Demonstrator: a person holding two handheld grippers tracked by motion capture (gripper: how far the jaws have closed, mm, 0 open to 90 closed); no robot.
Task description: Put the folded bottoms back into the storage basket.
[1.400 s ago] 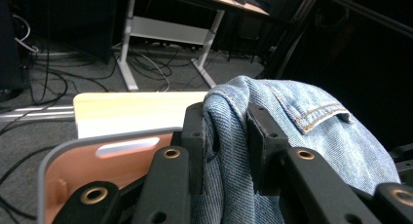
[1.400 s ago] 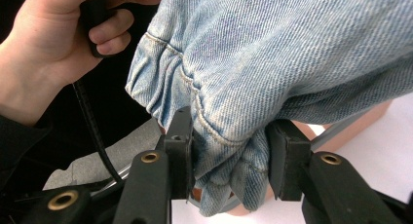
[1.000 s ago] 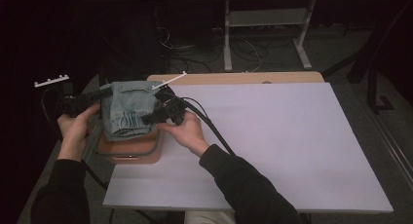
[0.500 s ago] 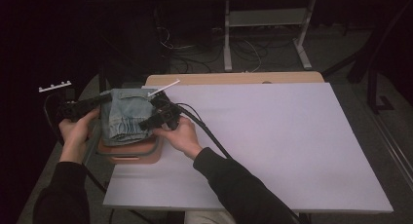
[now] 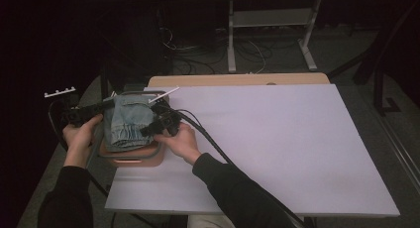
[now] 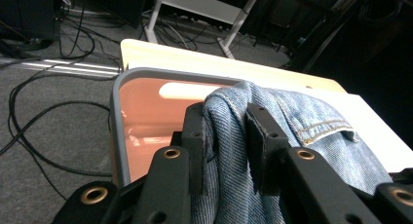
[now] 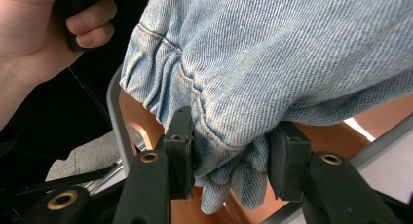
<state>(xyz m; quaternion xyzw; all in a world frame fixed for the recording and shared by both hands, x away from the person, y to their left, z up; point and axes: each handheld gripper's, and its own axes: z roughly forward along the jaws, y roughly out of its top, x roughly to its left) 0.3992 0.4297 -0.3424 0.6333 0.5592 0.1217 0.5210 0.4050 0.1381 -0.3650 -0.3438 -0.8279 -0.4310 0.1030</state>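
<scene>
A folded pair of light-blue jeans (image 5: 130,121) hangs just above a salmon-coloured bin (image 5: 132,157) with a grey rim at the table's left edge. My left gripper (image 5: 106,105) holds the jeans' left side; in the left gripper view its jaws pinch a fold of denim (image 6: 226,136) over the bin's open inside (image 6: 146,112). My right gripper (image 5: 156,123) grips the right side; in the right gripper view the jaws clamp a bunched, elastic-cuffed edge of the jeans (image 7: 229,156). The bin's rim (image 7: 117,121) lies below.
A large white board (image 5: 267,139) covers the wooden table to the right of the bin. Cables trail from both grippers; one thick cable (image 5: 208,136) crosses the board. Beyond the table, loose cables and a white metal frame (image 5: 267,25) sit on a dark floor.
Both grippers have carried the jeans a little to the left and toward me, so they sit more squarely over the bin. Both grips are unchanged.
</scene>
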